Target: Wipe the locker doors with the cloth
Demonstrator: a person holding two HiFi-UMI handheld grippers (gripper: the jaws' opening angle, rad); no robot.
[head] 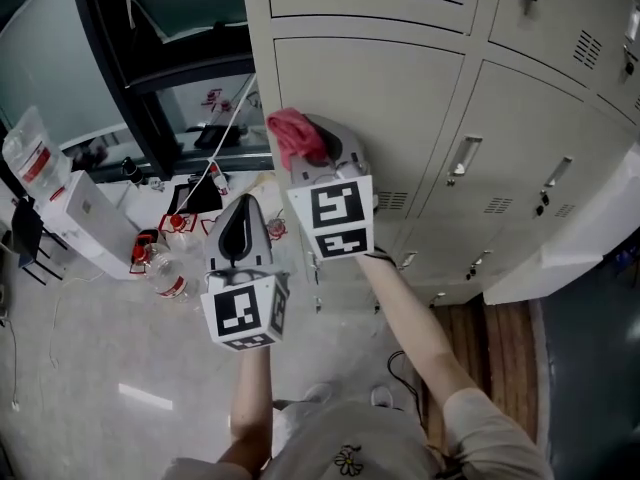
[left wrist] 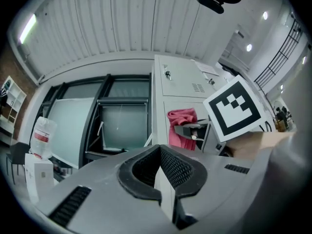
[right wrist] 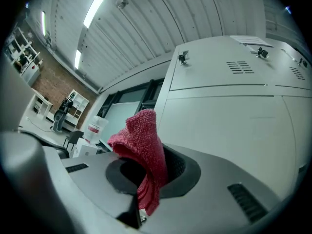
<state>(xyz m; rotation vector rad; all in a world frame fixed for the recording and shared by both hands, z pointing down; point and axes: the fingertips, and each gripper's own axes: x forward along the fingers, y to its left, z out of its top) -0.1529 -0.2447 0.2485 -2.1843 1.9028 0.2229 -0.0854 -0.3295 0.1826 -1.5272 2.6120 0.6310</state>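
A red cloth (head: 295, 136) (right wrist: 144, 152) (left wrist: 181, 126) sticks out of my right gripper (head: 322, 148) (right wrist: 146, 179), whose jaws are shut on it. The cloth is held up against the left edge of a beige locker door (head: 385, 108) (right wrist: 229, 126). My left gripper (head: 238, 233) (left wrist: 160, 172) hangs lower and to the left, away from the lockers; its jaws are shut with nothing between them.
More locker doors (head: 545, 158) with handles and locks spread to the right. One door (head: 570, 238) at the lower right stands ajar. Left of the lockers, a dark window frame (head: 130, 68), white boxes (head: 85, 218), water jugs (head: 30, 153) and small clutter (head: 175, 223) on the floor.
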